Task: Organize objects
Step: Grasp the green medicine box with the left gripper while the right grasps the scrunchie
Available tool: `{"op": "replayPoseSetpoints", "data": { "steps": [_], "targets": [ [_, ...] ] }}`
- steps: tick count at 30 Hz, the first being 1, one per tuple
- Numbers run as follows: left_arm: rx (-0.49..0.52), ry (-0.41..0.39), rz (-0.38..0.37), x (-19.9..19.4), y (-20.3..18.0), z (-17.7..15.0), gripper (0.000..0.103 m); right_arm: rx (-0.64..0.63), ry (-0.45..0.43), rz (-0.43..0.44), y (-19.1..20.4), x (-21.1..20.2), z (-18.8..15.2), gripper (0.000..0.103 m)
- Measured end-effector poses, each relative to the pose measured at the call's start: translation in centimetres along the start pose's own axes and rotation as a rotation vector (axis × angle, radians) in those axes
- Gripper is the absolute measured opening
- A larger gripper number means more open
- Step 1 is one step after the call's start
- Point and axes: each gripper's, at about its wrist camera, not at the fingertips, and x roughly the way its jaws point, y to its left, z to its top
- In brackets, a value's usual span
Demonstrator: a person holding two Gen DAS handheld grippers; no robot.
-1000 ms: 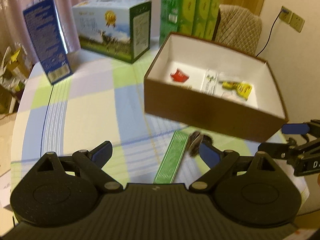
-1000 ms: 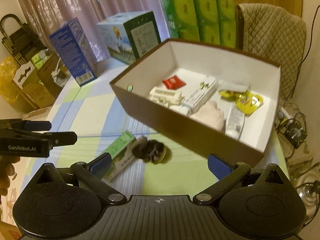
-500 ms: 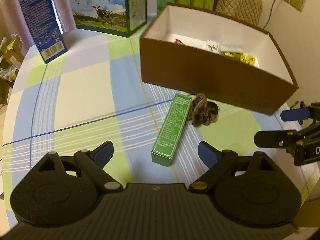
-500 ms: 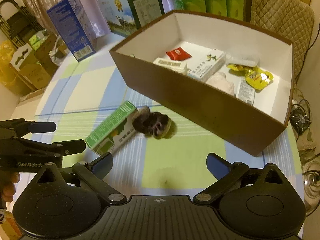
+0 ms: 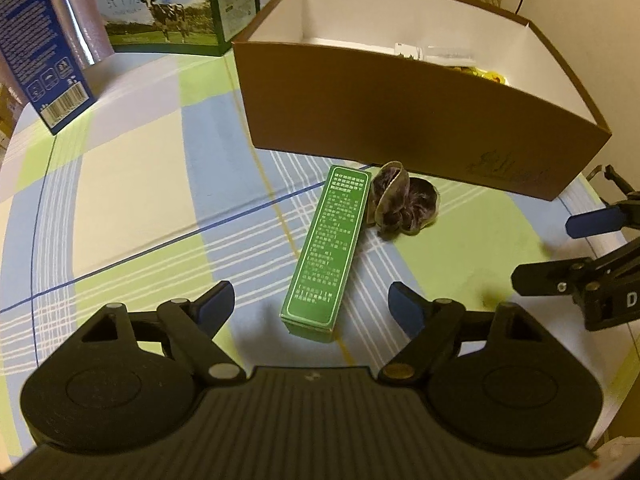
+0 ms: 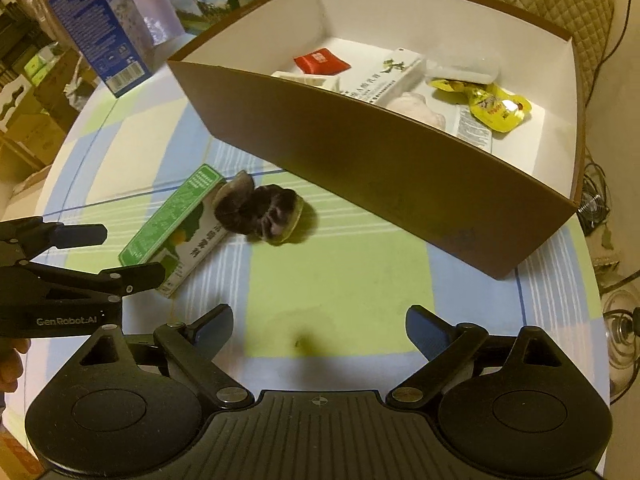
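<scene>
A long green carton [image 5: 330,252] [image 6: 176,220] lies flat on the checked tablecloth, one end pointing at the brown storage box [image 5: 420,120] [image 6: 384,168]. A dark purple scrunchie [image 5: 404,204] [image 6: 260,212] rests against the carton's far end, just in front of the box wall. My left gripper [image 5: 312,306] [image 6: 116,254] is open and low over the table, its fingers on either side of the carton's near end. My right gripper [image 6: 320,326] [image 5: 560,252] is open and empty, a short way before the scrunchie. The box holds several small packets, among them a red one [image 6: 322,62] and yellow ones [image 6: 496,106].
A blue carton [image 5: 36,48] [image 6: 100,32] and a milk case with a cow picture [image 5: 160,4] stand at the table's far left. Green tissue packs and a quilted chair [image 6: 560,4] are behind the box. The round table's edge [image 6: 596,280] runs close on the right, cables on the floor beyond.
Both grippers have dropped lower and closer to the table. The green carton now sits between my left gripper's open fingers. The carton and scrunchie have not moved.
</scene>
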Motion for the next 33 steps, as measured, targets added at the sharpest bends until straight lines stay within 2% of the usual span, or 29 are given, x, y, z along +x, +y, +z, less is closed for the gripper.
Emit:
{"op": "replayPoseSetpoints", "data": {
  "steps": [11,13,15,19,20,26,33],
  "targets": [
    [0.044,0.037,-0.017,3.5,-0.6,2.1,0.066,0.025,0.01,-0.01,-0.8,0.8,0.6,0.091],
    [0.048,0.046,-0.026,3.9,-0.6,2.3,0.06,0.029,0.011,-0.01,-0.9,0.8,0.7,0.091],
    [0.052,0.057,-0.034,4.4,-0.8,2.5,0.047,0.031,0.012,-0.01,-1.0,0.9,0.8,0.091],
    [0.058,0.061,-0.036,4.8,-1.1,2.3,0.038,0.031,0.011,-0.008,-0.9,1.0,1.0,0.091],
    [0.054,0.059,-0.031,4.8,-1.1,2.3,0.031,0.03,0.011,-0.007,-0.9,1.1,1.0,0.091],
    [0.024,0.038,-0.008,4.2,-0.4,1.4,0.026,0.026,0.009,0.004,-0.6,1.4,1.2,0.091],
    [-0.084,0.042,0.051,3.0,2.3,-0.6,0.026,-0.042,-0.047,0.034,1.0,2.4,1.7,0.091]
  ]
}}
